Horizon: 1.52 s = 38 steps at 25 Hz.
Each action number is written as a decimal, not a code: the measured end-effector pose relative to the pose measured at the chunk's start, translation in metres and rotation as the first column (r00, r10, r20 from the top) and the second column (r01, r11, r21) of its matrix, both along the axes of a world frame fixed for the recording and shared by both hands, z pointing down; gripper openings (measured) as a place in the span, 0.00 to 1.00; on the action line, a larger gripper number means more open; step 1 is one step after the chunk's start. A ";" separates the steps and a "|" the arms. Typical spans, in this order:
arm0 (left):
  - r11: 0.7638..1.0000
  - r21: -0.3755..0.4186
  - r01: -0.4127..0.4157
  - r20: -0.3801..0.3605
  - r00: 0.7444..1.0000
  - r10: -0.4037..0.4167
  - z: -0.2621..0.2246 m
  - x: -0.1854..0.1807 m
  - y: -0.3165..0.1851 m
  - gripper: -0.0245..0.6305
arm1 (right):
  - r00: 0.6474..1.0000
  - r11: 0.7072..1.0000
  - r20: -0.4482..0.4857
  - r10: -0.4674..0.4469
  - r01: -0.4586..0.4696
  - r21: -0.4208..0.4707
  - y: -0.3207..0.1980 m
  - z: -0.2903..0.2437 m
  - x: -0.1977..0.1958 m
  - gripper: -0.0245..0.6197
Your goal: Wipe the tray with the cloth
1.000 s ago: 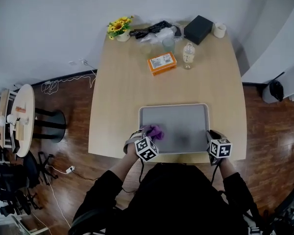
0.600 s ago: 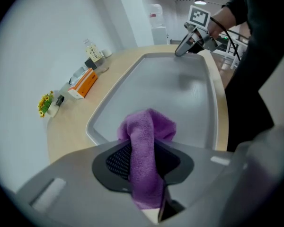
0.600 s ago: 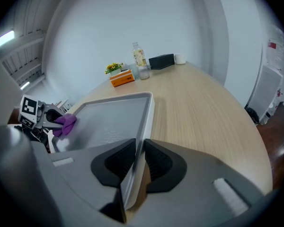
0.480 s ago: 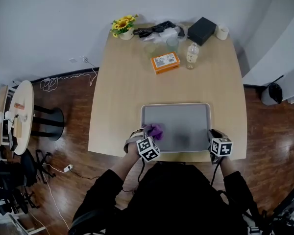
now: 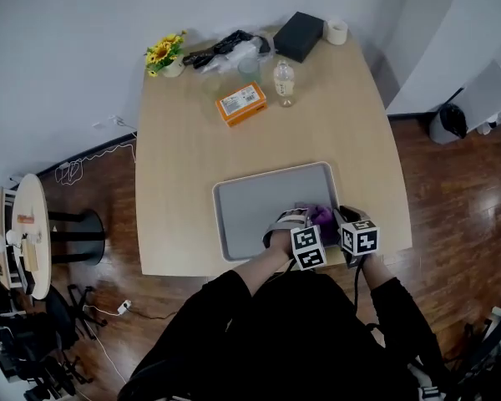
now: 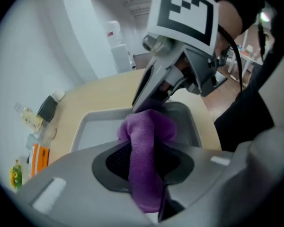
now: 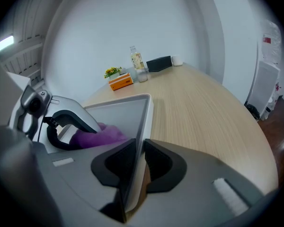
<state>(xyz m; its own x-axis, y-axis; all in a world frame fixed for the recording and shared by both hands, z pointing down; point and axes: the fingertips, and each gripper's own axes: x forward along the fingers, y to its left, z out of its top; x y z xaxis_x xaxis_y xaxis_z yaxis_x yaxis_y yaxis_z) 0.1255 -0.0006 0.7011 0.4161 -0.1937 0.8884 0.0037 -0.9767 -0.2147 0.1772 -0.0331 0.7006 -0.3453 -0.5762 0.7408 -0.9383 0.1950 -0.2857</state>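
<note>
The grey tray (image 5: 255, 210) lies near the table's front edge. My left gripper (image 5: 307, 221) is shut on the purple cloth (image 5: 322, 216), which rests on the tray's near right corner. In the left gripper view the cloth (image 6: 148, 138) bulges out between the pads, with the tray (image 6: 97, 126) beyond it. My right gripper (image 5: 346, 217) is right beside it, shut on the tray's right rim (image 7: 141, 122). The right gripper view shows the cloth (image 7: 98, 135) just left of that rim, under the left gripper's fingers (image 7: 71, 119).
At the table's far end stand an orange box (image 5: 240, 104), a water bottle (image 5: 285, 82), a black box (image 5: 300, 24), a tape roll (image 5: 336, 32), a sunflower pot (image 5: 165, 57) and dark items in plastic (image 5: 225, 48). A round side table (image 5: 29, 232) stands at the left.
My left gripper has carried the cloth across the tray from its near left corner to its near right corner. The right gripper keeps its hold on the rim. The head view has shifted.
</note>
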 end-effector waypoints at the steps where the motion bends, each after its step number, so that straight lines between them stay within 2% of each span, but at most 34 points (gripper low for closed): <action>1: 0.999 0.011 -0.040 0.011 0.999 0.040 0.000 0.011 0.002 0.18 | 1.000 1.000 0.002 -0.004 0.004 0.000 -0.001 -0.001 0.000 0.14; 3: 0.997 0.022 -0.078 0.033 0.996 0.077 0.001 0.023 0.004 0.18 | 1.000 1.000 0.009 -0.011 0.011 0.000 -0.001 -0.002 0.002 0.14; 6: 0.998 0.004 -0.058 0.017 0.998 0.058 0.000 0.025 0.007 0.18 | 1.000 1.000 0.018 -0.013 0.013 0.002 0.002 -0.002 0.004 0.14; 10: 1.000 -0.011 -0.020 -0.002 1.000 0.020 -0.001 0.002 0.014 0.18 | 1.000 1.000 0.014 -0.028 0.028 0.003 0.000 -0.002 0.007 0.14; 14: 0.989 -0.057 0.138 -0.022 0.990 -0.139 0.007 -0.073 0.022 0.18 | 0.999 0.999 0.018 -0.037 0.036 0.010 0.001 0.002 0.011 0.14; 18: 0.940 -0.047 0.337 0.003 0.942 -0.337 0.008 -0.179 0.019 0.18 | 0.999 0.999 0.016 -0.033 0.033 0.019 0.004 0.002 0.012 0.15; 21: 0.918 -0.017 0.396 0.022 0.918 -0.396 0.007 -0.237 0.020 0.18 | 1.000 1.000 -0.001 -0.027 0.027 0.012 0.002 0.002 0.012 0.15; 25: 0.908 -0.005 0.419 0.017 0.908 -0.419 0.008 -0.261 0.025 0.18 | 0.999 0.999 -0.017 -0.034 0.034 0.006 0.000 0.003 0.008 0.14; 27: 0.918 0.016 0.396 0.043 0.917 -0.397 0.007 -0.257 0.028 0.18 | 0.999 0.999 -0.019 -0.037 0.037 0.002 0.001 0.003 0.006 0.15; 30: 0.952 -0.006 0.306 0.056 0.951 -0.305 0.006 -0.224 0.038 0.18 | 0.999 1.000 -0.020 -0.030 0.031 0.005 0.001 0.001 0.005 0.14; 34: 0.994 -0.051 0.100 0.015 0.995 -0.100 0.003 -0.137 0.053 0.18 | 1.000 1.000 -0.004 -0.014 0.014 0.012 0.000 -0.001 0.000 0.14; 36: 0.998 -0.055 -0.009 -0.012 1.000 0.008 0.001 -0.082 0.055 0.18 | 1.000 1.000 0.006 -0.009 0.009 0.016 -0.003 -0.002 -0.001 0.14; 38: 0.993 -0.054 -0.102 -0.029 0.994 0.101 0.000 -0.029 0.054 0.18 | 1.000 1.000 0.013 -0.003 0.003 0.023 -0.004 -0.003 0.001 0.14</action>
<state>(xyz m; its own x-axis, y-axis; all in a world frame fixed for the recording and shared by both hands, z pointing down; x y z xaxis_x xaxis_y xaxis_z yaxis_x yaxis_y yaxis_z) 0.0963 0.0537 0.7011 0.4541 -0.0998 0.8853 0.0986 -0.9820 -0.1613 0.1785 -0.0373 0.6972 -0.3566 -0.5918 0.7229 -0.9339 0.2041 -0.2936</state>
